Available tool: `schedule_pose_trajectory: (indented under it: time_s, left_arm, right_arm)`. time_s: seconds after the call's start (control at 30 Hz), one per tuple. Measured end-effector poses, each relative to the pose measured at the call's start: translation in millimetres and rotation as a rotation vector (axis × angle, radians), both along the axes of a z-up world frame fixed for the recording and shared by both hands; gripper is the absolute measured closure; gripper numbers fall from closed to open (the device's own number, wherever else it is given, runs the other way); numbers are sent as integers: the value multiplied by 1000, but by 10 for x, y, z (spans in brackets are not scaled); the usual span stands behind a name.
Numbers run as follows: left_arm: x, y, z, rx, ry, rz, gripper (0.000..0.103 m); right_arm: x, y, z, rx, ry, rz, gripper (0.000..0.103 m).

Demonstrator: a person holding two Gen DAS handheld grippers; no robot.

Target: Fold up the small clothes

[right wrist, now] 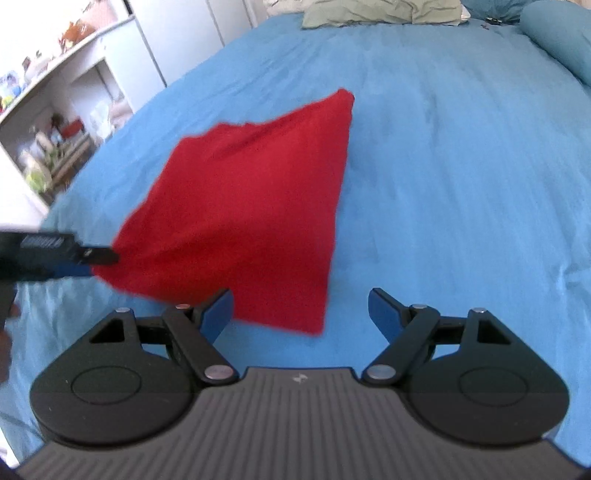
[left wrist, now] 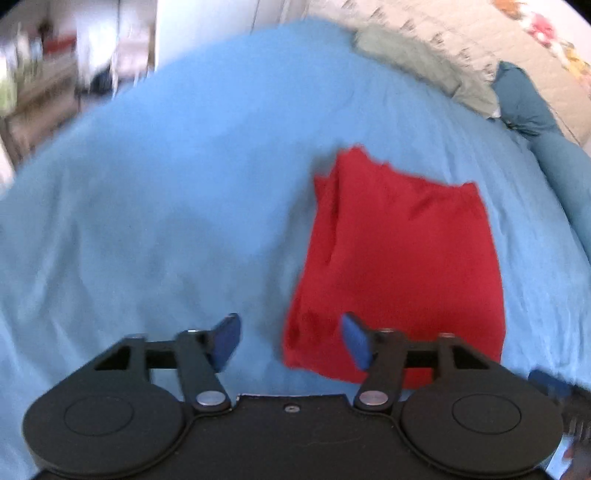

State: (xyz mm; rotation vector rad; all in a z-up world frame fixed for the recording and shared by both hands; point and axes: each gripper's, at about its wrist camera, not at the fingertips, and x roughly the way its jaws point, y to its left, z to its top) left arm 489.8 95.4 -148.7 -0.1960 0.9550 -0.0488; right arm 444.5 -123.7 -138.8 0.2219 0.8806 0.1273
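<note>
A red garment (left wrist: 399, 266) lies folded into a rough rectangle on the blue bedsheet (left wrist: 166, 184). In the left wrist view my left gripper (left wrist: 291, 339) is open just above the garment's near left corner; its right pad overlaps the cloth and nothing is pinched. The right wrist view shows the same red garment (right wrist: 251, 206) with my right gripper (right wrist: 301, 314) open at its near edge, left pad over the cloth, right pad over bare sheet. The left gripper (right wrist: 96, 264) shows there at the garment's left corner. A right gripper finger (left wrist: 546, 382) shows at the frame edge.
A grey-green pillow (right wrist: 369, 13) and a teal pillow (right wrist: 561, 40) lie at the head of the bed. White shelves (right wrist: 55, 122) with clutter stand beyond the bed's left side. Bare blue bedsheet (right wrist: 461, 184) stretches right of the garment.
</note>
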Motion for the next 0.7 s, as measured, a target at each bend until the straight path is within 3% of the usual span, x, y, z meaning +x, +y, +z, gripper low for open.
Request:
schedule_pose_trajectory:
  time_s: [0.1,0.3,0.37,0.43,0.6,0.67,0.7]
  left_arm:
    - [31,-36,55,70,-20,-67,32]
    - [118,-8,-352,152,77,-116,31]
    - [105,35,-457,148,83,-118,30]
    - [84,62,-486,134,77,-114,30]
    - [104,6,-264,116,73,-126,32]
    - [161,-29,-66,70,19,-177,26]
    - [219,-39,11,54,-2,-196,11]
  right_arm:
    - [280,47,46,-27,-12,-59,7]
    - [764,-57,-263,-5,73,-164,7]
    - [801,-123,-361,3,99,-172,0]
    - [803,-193,-432,25,113,-181,0]
    - [793,-273,-347,43,107,-146,0]
    - [738,-328,-209,75,74,-122,0]
    - [743,-366,-132,99,60,-101,0]
